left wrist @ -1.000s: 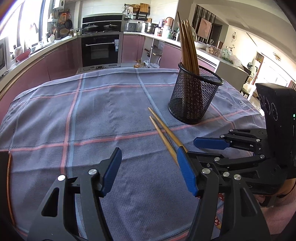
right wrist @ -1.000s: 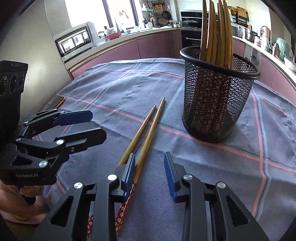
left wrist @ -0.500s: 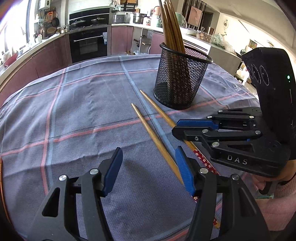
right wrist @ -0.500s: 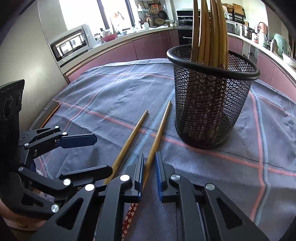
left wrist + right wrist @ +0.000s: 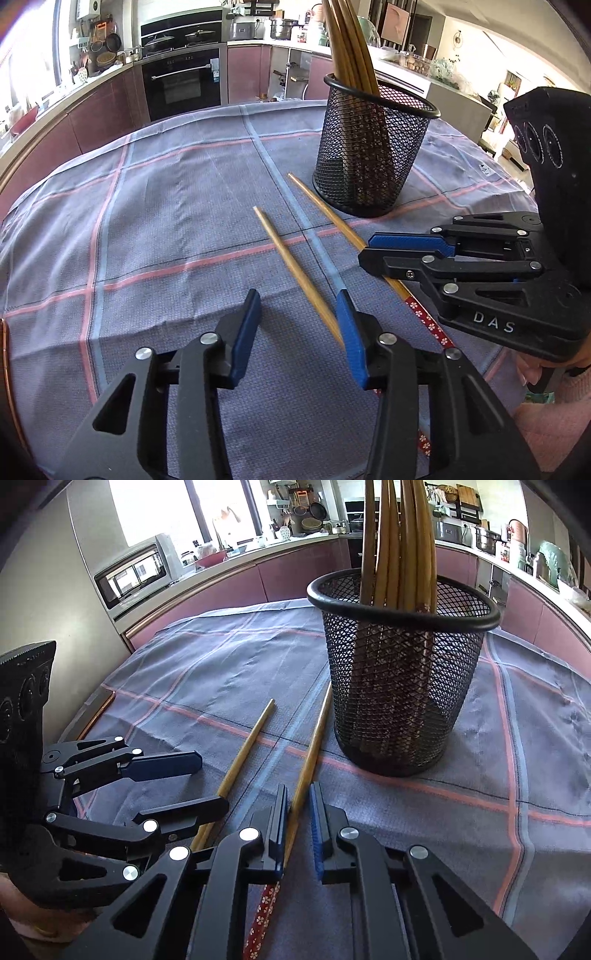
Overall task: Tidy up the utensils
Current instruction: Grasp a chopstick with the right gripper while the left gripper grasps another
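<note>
Two bamboo chopsticks lie on the checked cloth beside a black mesh holder that holds several more upright. My right gripper has its jaws nearly closed around the chopstick nearer the holder, whose red flowered end shows below the fingers. My left gripper is open, with the other chopstick running between its fingers, close to the right pad.
The table is covered by a grey-blue cloth with pink and blue lines. Its wooden edge shows at the left. Kitchen counters and an oven stand behind.
My right gripper has closed from wide open to nearly shut around the chopstick nearer the holder. Both grippers have moved closer to the holder. The two chopsticks now lie further apart.
</note>
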